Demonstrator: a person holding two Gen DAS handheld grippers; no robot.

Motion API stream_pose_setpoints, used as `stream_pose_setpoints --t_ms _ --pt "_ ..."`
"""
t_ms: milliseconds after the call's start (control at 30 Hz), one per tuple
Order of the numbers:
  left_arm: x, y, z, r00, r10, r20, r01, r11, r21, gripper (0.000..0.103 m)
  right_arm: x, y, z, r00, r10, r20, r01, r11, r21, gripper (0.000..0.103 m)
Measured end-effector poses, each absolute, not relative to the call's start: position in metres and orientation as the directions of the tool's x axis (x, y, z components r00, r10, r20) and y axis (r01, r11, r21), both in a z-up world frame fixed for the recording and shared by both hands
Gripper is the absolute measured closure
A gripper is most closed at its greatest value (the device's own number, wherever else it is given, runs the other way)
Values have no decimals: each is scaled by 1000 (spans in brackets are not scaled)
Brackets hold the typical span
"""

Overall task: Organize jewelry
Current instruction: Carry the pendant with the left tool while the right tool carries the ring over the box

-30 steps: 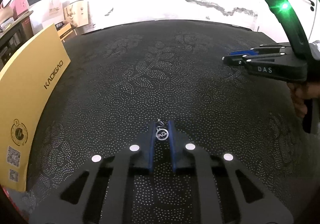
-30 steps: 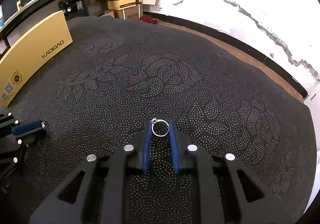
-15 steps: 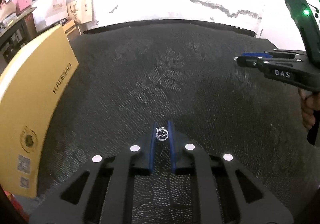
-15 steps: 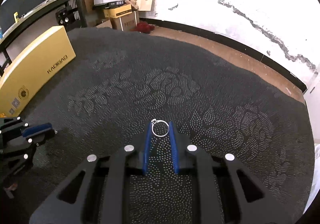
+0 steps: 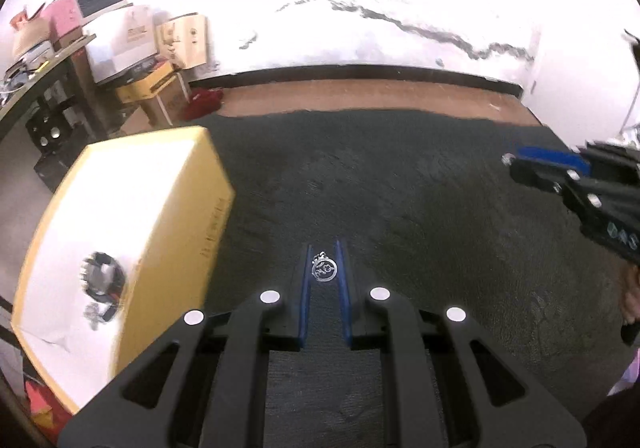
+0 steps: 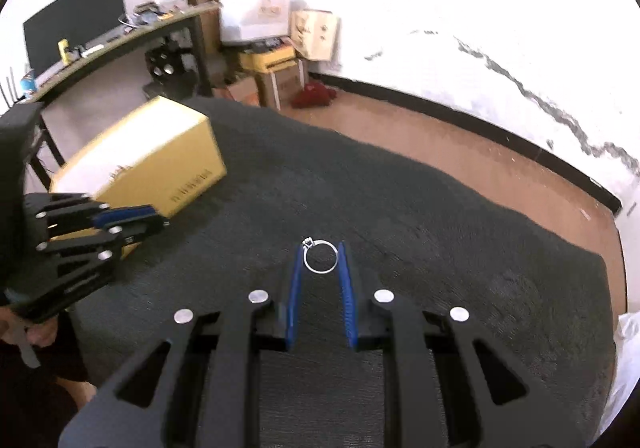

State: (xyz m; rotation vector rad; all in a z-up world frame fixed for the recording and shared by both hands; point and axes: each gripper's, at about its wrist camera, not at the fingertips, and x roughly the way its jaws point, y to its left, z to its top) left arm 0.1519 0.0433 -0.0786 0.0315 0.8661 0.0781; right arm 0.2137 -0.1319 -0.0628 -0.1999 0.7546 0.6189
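My left gripper (image 5: 323, 254) is shut on a small silver ring-shaped charm (image 5: 324, 270), held above the dark patterned cloth (image 5: 400, 188). My right gripper (image 6: 320, 252) is shut on a thin silver ring (image 6: 320, 257) with a small stone at its top left. The right gripper also shows at the right edge of the left wrist view (image 5: 560, 172). The left gripper shows at the left of the right wrist view (image 6: 128, 220). A yellow box (image 5: 132, 232) lies to the left; some jewelry lies on its pale top (image 5: 100, 280), blurred.
The yellow box also shows in the right wrist view (image 6: 152, 164). Beyond the cloth lie a brown floor (image 6: 460, 144), a white wall, stacked cartons (image 6: 276, 60), a red rag (image 6: 312, 96) and a desk with a monitor (image 6: 72, 20).
Both grippers have risen and tilted up with their jewelry still held. The yellow box now looks nearer and its pale top shows. The room beyond the cloth has come into view.
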Motion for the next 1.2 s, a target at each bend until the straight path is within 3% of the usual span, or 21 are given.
stream_pose_setpoints --t_ms 333,600,833,1200 --pt "124 166 -22 654 155 -740 -167 984 59 91 171 -17 -7 525 537 -660 -677 734 59 85" --pt "92 278 -24 613 237 -754 -305 951 52 91 147 101 22 483 580 -656 -722 687 76 85" --pt "79 334 -46 556 279 -783 -365 928 71 91 141 184 1 479 534 -697 -691 719 75 85" --pt "85 370 -82 498 226 -837 -391 920 16 91 159 230 -55 479 425 -768 -602 796 66 85"
